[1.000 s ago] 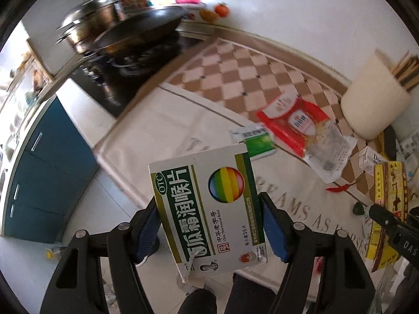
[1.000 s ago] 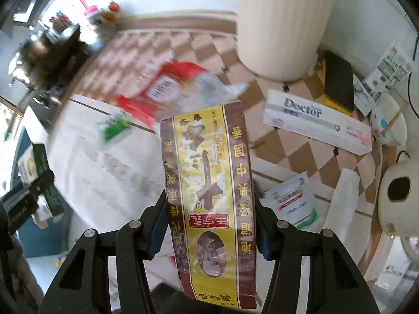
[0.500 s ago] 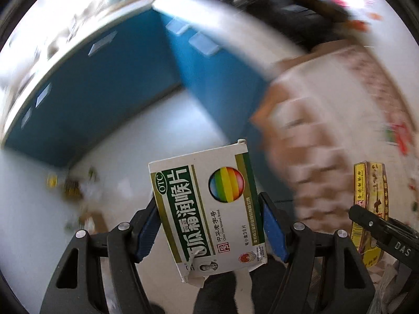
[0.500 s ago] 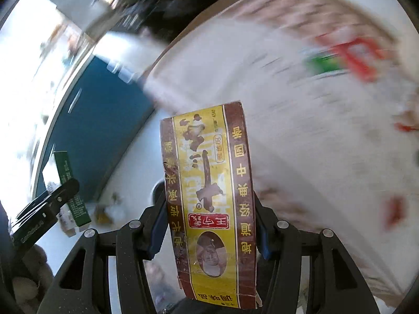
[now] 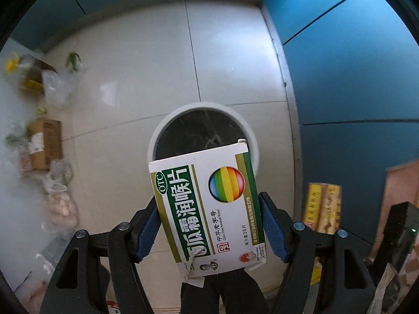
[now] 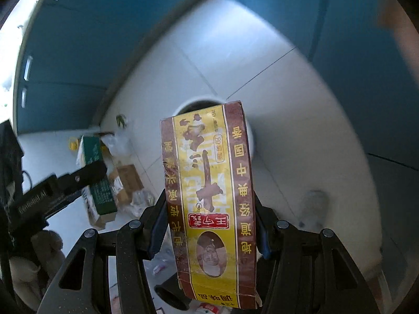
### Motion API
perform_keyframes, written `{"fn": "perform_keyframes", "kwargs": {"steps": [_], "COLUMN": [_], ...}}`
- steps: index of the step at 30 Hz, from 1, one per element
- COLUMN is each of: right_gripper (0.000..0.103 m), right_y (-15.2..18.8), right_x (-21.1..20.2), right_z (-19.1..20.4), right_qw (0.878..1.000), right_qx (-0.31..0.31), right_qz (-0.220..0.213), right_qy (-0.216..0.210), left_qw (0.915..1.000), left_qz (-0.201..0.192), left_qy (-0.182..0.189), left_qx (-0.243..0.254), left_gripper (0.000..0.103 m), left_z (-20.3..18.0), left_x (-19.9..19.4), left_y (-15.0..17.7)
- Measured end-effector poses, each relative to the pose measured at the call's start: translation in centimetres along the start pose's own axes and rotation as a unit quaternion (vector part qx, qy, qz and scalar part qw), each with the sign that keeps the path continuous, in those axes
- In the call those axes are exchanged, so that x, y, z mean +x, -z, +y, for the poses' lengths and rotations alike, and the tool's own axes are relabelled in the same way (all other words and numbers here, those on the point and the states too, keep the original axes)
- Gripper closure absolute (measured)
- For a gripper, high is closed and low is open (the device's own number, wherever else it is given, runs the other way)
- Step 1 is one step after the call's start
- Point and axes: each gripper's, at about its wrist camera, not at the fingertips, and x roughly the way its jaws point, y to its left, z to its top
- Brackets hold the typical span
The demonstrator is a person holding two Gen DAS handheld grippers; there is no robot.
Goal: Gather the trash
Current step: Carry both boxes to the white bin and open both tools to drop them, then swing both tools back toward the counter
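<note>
My left gripper (image 5: 209,225) is shut on a white and green medicine box (image 5: 207,209) with a rainbow ball on its face. Directly beyond the box stands a round white trash bin (image 5: 201,130) with a dark liner, on the pale floor. My right gripper (image 6: 209,222) is shut on a tall yellow and brown seasoning box (image 6: 208,191), which hides most of the bin (image 6: 183,108) behind it. In the left wrist view the seasoning box (image 5: 322,206) shows at the right. The left gripper (image 6: 65,185) and its medicine box (image 6: 95,178) appear at the left of the right wrist view.
Blue cabinet fronts (image 5: 353,65) line the right and the far side of the tiled floor (image 5: 146,60). A heap of plastic bags, a cardboard box (image 5: 44,146) and scraps lies along the left. A grey shoe-like shape (image 6: 314,206) blurs on the floor at the right.
Both grippers swung away from the cluttered countertop and down toward the floor, each still gripping its box. The trash bin has come into view beneath them.
</note>
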Motion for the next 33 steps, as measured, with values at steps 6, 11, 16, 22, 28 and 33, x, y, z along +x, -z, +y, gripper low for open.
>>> {"fn": "perform_keyframes", "kwargs": {"steps": [6,11,16,22,28,33], "right_gripper": [0.042,0.008,0.0,0.0,0.0,0.0], "right_y": [-3.5,-5.8,-6.8,-5.8,-3.5,-0.8], "right_x": [10.3,14.1,14.8,12.1,6.4,-0.4], "right_z": [-1.0,-1.2,-0.9,-0.5,0.9,3.9], "right_qw": [0.999,0.998,0.998,0.985,0.976,0.972], "right_qx": [-0.005,-0.015,-0.048,-0.107,-0.136,-0.158], "right_qz": [0.041,0.06,0.048,0.019,0.0,-0.014], "right_qy": [-0.021,-0.032,0.019,0.135,0.17,0.173], "left_qw": [0.9998,0.9995,0.9923,0.9864,0.9849,0.9844], "left_qz": [0.017,-0.003,-0.062,-0.076,-0.082,-0.093], "left_qy": [0.008,-0.03,-0.106,-0.142,-0.147,-0.146], "left_qx": [-0.007,-0.012,-0.015,-0.029,-0.041,-0.032], "left_gripper": [0.02,0.002,0.002,0.002,0.002,0.002], "left_z": [3.4,4.1,4.5,4.3,3.6,2.0], "left_x": [5.1,5.6,4.4,1.5,-3.0,-8.2], "left_y": [-1.3,-0.5,0.9,3.9,6.6,9.1]}}
